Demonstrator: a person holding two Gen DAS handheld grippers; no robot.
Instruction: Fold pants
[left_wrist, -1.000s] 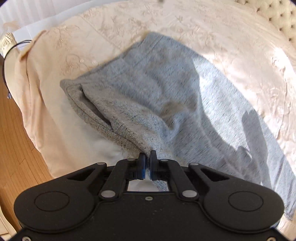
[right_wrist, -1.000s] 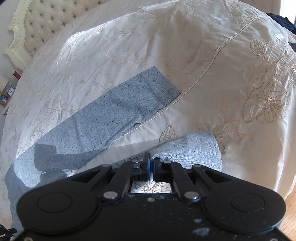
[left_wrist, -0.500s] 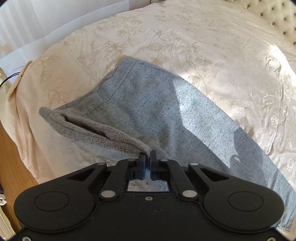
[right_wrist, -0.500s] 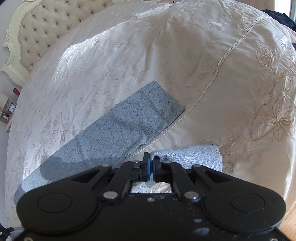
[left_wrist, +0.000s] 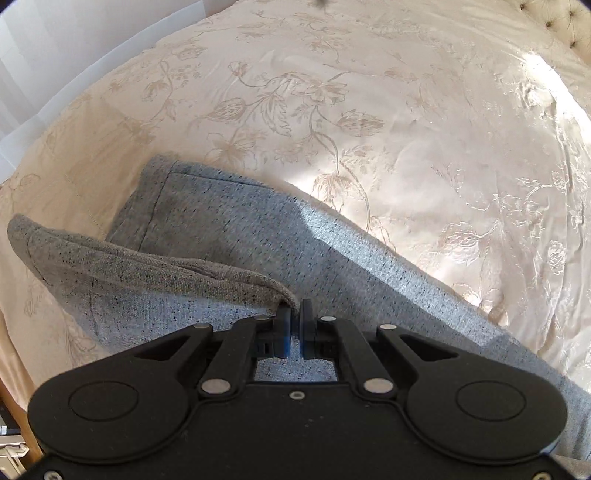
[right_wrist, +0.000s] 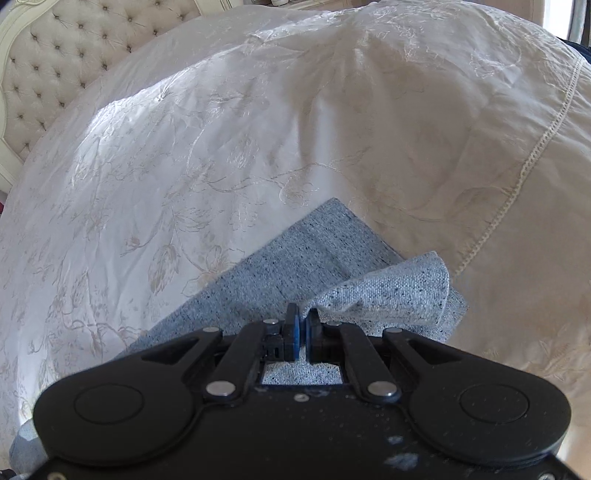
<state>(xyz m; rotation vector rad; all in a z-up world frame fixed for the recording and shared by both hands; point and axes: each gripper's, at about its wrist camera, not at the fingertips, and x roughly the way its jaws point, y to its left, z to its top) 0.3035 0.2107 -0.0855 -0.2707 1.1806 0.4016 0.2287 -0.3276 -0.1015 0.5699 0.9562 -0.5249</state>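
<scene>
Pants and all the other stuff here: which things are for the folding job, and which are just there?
For the job:
- grey pants
- left gripper, shut on the pants' waist end
- right gripper, shut on a leg end

Just there:
- flowery bedspread
- tufted headboard

Item count:
- Grey pants (left_wrist: 258, 229): one pair, centre of both wrist views.
- Grippers: two, the left gripper (left_wrist: 295, 325) and the right gripper (right_wrist: 303, 332), each at lower centre of its frame.
- Embroidered bedspread (left_wrist: 369, 110): one.
- Tufted headboard (right_wrist: 66, 48): one, upper left.
</scene>
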